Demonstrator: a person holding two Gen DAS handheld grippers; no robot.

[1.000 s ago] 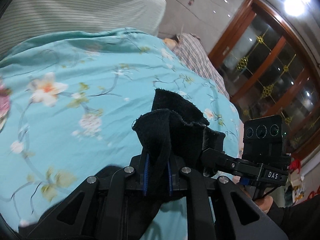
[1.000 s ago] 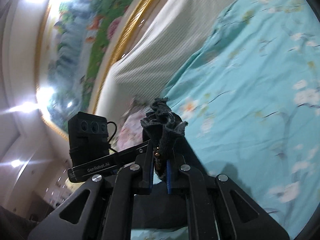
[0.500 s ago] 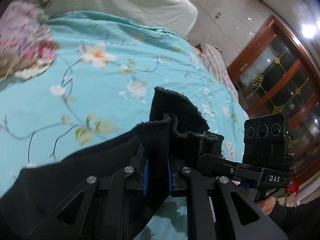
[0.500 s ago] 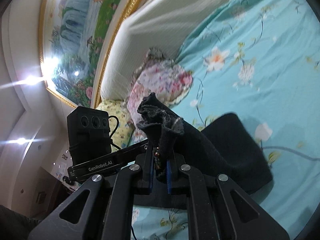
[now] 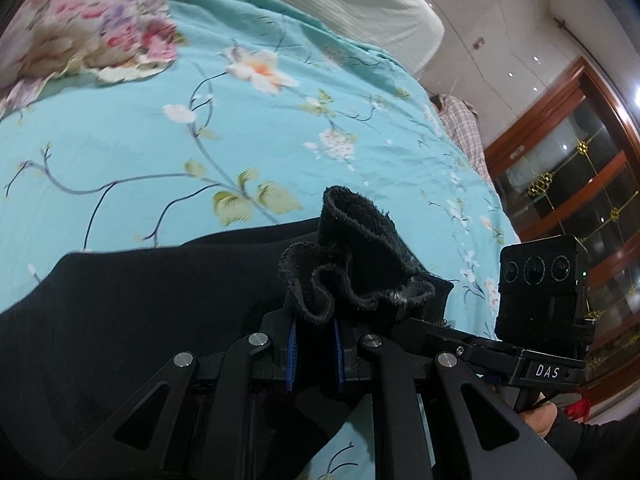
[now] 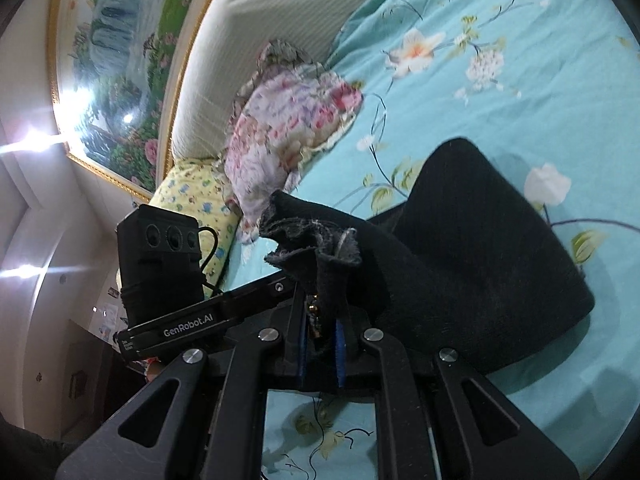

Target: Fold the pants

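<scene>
Black pants [image 5: 132, 312] spread across a bed [image 5: 120, 152] covered by a turquoise sheet printed with flowers and leafy stems. Left tongs [image 5: 314, 354] narrow, clamped on a bunched, frayed edge of the pants, the cloth rising in ruffled folds above the blue pads [image 5: 291, 354]. Right tongs [image 6: 320, 350] likewise narrow, jaws opening slightly yet cloth pinched between them, a gathered end of the pants [image 6: 480, 248] standing up from the blue pads [image 6: 340, 348]; a small brass-coloured fastener visible in the gap. In the right wrist view, remainder of the garment draped to the right as a rounded fold lying on the sheet. Floral pillow [image 6: 288, 136] near the headboard [image 6: 256, 40], a yellow patterned pillow [image 6: 196, 196] beside it, a framed landscape painting [image 6: 120, 60] on the wall above. In the left wrist view, wooden glass-fronted cabinet [image 5: 580, 200] beyond the bed's far edge; a hand [image 5: 540, 420] under the other device at lower right.
</scene>
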